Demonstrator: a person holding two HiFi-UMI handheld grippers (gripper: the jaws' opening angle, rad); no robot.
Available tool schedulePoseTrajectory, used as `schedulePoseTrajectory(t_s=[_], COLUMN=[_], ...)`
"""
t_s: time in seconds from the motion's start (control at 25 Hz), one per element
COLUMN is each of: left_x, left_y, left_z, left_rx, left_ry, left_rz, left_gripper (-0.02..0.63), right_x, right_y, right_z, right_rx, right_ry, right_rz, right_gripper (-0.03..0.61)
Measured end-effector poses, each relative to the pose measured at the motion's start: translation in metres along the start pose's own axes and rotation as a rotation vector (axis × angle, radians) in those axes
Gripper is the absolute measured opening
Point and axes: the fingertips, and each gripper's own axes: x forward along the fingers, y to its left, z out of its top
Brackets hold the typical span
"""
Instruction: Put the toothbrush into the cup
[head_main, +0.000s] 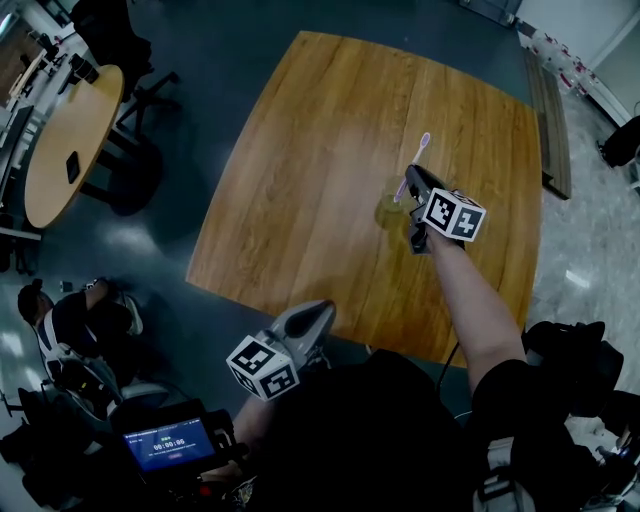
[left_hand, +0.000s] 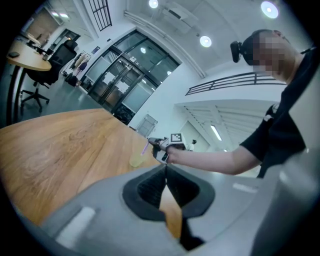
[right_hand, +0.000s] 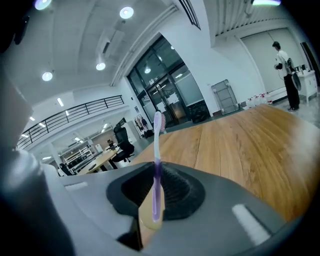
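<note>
Toothbrush (right_hand: 158, 145) is pinched in the right gripper (right_hand: 159, 172), jaws closed on the purple handle. It stands roughly upright. The bristle head sticks out past the jaw tips and the lower handle end shows behind the pads.

Cup (head_main: 389, 212), pale yellow and translucent, sits on the wooden table (head_main: 330, 150) directly under the right gripper's jaws. The handle end is at the cup mouth; can't tell whether it's inside the rim.

Left gripper (left_hand: 165, 172) has its jaws pressed together with nothing between them. It sits at the table's near edge, well apart from the right gripper and the cup, and points toward both.

Round table (head_main: 70, 140) stands far off to the left gripper's left.
</note>
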Motion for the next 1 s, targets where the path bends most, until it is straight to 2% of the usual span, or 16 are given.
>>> schedulePoseTrajectory(t_s=[0.24,0.52,1.0], left_x=[-0.006,-0.006,-0.005], left_y=[0.006,0.007,0.005], left_z=[-0.002,-0.002,0.0], left_rx=[-0.011,-0.024,-0.032], left_ry=[-0.006,-0.006,-0.016], left_rz=[0.018,0.025,0.021], left_gripper=[0.0,0.0,0.0], right_x=[0.011,0.014,0.018], right_y=[0.004,0.007,0.007], right_z=[-0.022,-0.038,-0.058], right_rx=[-0.058,-0.193,-0.287], right_ry=[0.052,0.137,0.331], right_rz=[-0.009,-0.004,-0.001], right_gripper=[0.048,0.049,0.051])
